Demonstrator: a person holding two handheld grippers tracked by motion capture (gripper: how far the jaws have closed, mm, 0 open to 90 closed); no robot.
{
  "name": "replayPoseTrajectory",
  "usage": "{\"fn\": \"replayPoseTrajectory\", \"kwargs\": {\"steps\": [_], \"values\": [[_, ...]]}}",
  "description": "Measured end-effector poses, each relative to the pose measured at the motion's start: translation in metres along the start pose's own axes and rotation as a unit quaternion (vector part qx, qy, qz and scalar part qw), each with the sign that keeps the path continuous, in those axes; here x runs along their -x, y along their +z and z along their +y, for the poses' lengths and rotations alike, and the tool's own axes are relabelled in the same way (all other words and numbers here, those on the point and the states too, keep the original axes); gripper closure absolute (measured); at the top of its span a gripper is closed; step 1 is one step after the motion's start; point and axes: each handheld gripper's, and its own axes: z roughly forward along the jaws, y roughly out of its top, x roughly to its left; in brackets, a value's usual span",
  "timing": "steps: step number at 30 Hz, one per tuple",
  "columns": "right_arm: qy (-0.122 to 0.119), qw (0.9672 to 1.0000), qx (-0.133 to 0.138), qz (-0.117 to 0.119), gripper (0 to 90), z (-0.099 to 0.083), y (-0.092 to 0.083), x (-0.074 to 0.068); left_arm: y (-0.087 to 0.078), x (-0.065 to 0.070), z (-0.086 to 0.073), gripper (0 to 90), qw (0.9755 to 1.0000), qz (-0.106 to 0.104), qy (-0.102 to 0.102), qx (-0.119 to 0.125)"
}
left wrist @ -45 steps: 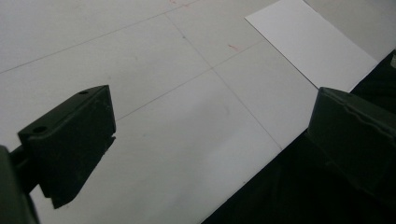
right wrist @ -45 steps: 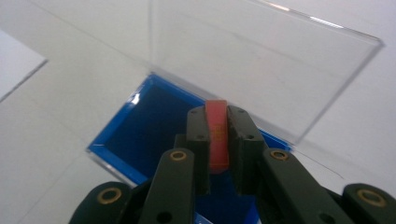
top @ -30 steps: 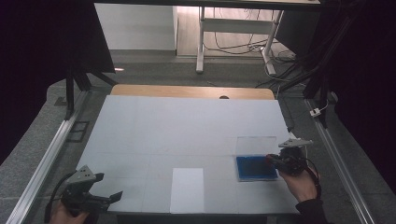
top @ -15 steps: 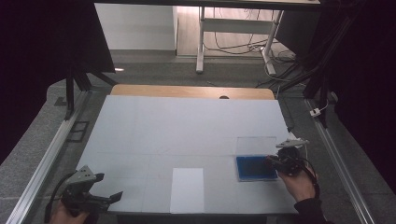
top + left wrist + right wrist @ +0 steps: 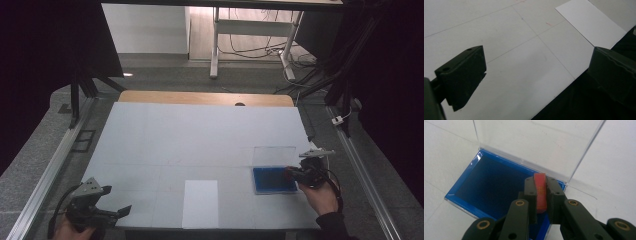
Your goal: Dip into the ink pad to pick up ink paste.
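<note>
A shallow blue case point(image 5: 273, 180) point(image 5: 496, 187) lies open on the table's right side, its clear lid point(image 5: 274, 155) point(image 5: 534, 142) standing up behind it. My right gripper point(image 5: 292, 173) point(image 5: 541, 195) hovers at the case's right edge, shut on a small flat red piece point(image 5: 540, 192) held on edge between the jaws. My left gripper point(image 5: 117, 212) point(image 5: 536, 72) rests at the table's front left corner, jaws wide open with nothing between them.
A white sheet point(image 5: 200, 203) point(image 5: 590, 22) lies flat near the front edge, between the two grippers. The pale table point(image 5: 200, 135) has a wooden strip point(image 5: 205, 97) along its far edge and metal rails point(image 5: 50, 170) on both sides.
</note>
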Motion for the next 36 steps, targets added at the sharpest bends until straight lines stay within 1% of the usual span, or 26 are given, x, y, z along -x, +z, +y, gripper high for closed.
{"fn": "replayPoseTrajectory", "kwargs": {"steps": [4,6,7,8,9,12,13,14,18,22,23,24,27,28,30,31,33,34,36], "values": [[-0.033,0.9993,-0.007,-0.019,80.9,0.002,0.001,-0.009,0.0,0.0,0.0,1.7,1.0,0.0,0.0,0.0],[-0.055,0.9978,-0.012,-0.035,80.9,0.003,0.002,-0.015,0.0,0.0,0.0,1.7,1.0,0.0,0.0,0.0],[-0.059,0.9974,-0.014,-0.038,80.9,0.003,0.002,-0.017,0.0,0.0,0.0,1.7,1.0,0.0,0.0,-0.001],[-0.06,0.9974,-0.014,-0.037,80.9,0.003,0.002,-0.017,0.0,0.0,0.0,1.8,1.0,0.001,0.0,-0.001],[-0.053,0.998,-0.012,-0.033,80.9,0.003,0.002,-0.015,0.0,0.0,0.0,1.7,1.0,0.001,0.0,-0.001],[-0.021,0.9997,-0.001,-0.012,81.0,0.0,0.001,-0.006,0.0,0.0,0.0,1.8,1.0,0.0,-0.001,0.0],[-0.018,0.9998,-0.001,-0.01,81.0,0.0,0.001,-0.005,0.0,0.0,0.0,1.7,1.0,0.0,-0.001,0.0],[-0.019,0.9997,0.0,-0.013,81.0,0.0,0.001,-0.006,0.0,0.0,0.0,1.7,1.0,0.0,-0.001,0.0],[-0.049,0.9981,-0.01,-0.035,80.9,0.003,0.002,-0.015,0.0,0.0,0.0,1.7,1.0,0.0,0.0,0.0],[-0.083,0.9949,-0.016,-0.055,80.9,0.003,0.003,-0.024,0.001,0.0,0.001,1.7,1.0,0.0,0.0,-0.001],[-0.085,0.9946,-0.017,-0.057,80.8,0.003,0.003,-0.024,0.001,0.0,0.001,1.8,1.0,0.0,0.0,-0.001],[-0.083,0.9949,-0.017,-0.054,80.7,0.004,0.003,-0.024,0.0,0.0,0.001,1.8,1.0,0.0,0.0,-0.001],[-0.05,0.9982,-0.006,-0.034,80.5,0.003,0.001,-0.015,0.0,-0.001,0.001,1.7,1.0,-0.001,-0.003,0.0],[-0.041,0.9988,-0.002,-0.028,80.5,0.002,0.0,-0.013,0.0,-0.001,0.001,1.7,1.0,-0.001,-0.003,0.0],[-0.027,0.9993,0.013,-0.024,80.5,0.003,-0.004,-0.011,0.0,-0.001,0.001,1.7,1.0,-0.001,-0.003,0.0],[-0.025,0.9992,0.021,-0.022,80.5,0.004,-0.006,-0.011,0.0,-0.001,0.001,1.7,1.0,-0.001,-0.004,0.0],[-0.021,0.9991,0.036,-0.007,80.4,0.005,-0.009,-0.013,0.0,-0.001,0.001,1.7,1.0,-0.001,-0.005,0.0],[-0.022,0.9991,0.037,0.002,80.4,0.006,-0.009,-0.015,0.0,-0.001,0.001,1.7,1.0,-0.001,-0.005,0.0],[-0.034,0.9987,0.034,0.016,80.3,0.008,-0.008,-0.022,0.0,-0.001,0.0,1.7,1.0,-0.001,-0.004,0.0]]}}
